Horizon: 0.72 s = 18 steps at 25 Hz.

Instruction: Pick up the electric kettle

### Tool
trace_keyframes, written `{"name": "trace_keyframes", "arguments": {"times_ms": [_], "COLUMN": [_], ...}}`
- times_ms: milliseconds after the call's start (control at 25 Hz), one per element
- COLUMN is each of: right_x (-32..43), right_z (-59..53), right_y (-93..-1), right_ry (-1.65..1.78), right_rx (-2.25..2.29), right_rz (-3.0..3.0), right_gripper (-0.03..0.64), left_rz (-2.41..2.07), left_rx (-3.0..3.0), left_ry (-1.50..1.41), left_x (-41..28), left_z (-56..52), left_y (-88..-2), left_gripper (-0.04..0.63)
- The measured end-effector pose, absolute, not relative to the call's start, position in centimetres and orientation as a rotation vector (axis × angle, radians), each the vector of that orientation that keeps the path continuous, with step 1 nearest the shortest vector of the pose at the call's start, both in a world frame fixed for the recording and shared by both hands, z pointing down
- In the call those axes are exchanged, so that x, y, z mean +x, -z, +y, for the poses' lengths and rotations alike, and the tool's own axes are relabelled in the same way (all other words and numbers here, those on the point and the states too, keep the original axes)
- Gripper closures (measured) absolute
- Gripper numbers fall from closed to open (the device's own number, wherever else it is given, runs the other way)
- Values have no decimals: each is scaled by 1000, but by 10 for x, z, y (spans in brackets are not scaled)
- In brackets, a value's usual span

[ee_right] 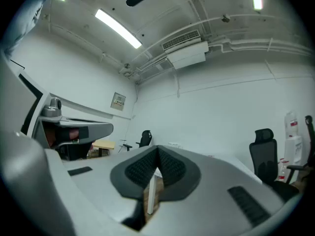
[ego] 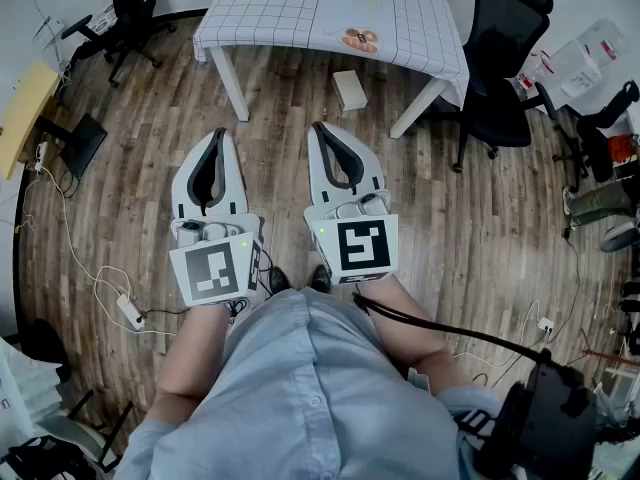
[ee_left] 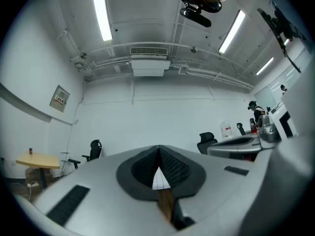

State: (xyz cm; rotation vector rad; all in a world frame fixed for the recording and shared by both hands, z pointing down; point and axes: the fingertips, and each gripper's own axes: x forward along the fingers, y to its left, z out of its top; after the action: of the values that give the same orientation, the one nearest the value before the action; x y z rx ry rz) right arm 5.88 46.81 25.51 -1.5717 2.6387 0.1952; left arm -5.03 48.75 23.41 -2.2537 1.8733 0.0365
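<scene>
Left tongs [ego: 219, 132], right tongs [ego: 318, 126]: closed, toward table [ego: 285, 18]

Ahead of your left gripper [ego: 219, 133] and right gripper [ego: 318, 128], held side by side, stands the white grid-cloth table [ego: 290, 13]. A small pale box [ego: 349, 90] lies on the wooden plank floor [ego: 150, 168] between its near legs. One black office chair [ego: 505, 48] stands to its right, another black swivel chair [ego: 120, 13] far left.

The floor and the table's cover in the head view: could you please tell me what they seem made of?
Floor: likely wood or wood-look laminate, matt; long brown planks with streaky grain. Table's cover: probably cloth, white with a thin dark grid; it drapes over the edges.
</scene>
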Motion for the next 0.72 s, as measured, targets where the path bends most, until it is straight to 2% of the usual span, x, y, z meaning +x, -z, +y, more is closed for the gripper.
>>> {"name": "trace_keyframes", "arguments": {"times_ms": [720], "right_x": [103], "right_z": [460], "right_y": [-267], "right_ry": [-139], "right_rx": [-1521], "right_rz": [2669], "right_gripper": [615], "left_rz": [1903], "left_rx": [-2244], "left_ry": [-6], "left_x": [-6], "left_z": [482], "left_y": [-241], "left_gripper": [595]}}
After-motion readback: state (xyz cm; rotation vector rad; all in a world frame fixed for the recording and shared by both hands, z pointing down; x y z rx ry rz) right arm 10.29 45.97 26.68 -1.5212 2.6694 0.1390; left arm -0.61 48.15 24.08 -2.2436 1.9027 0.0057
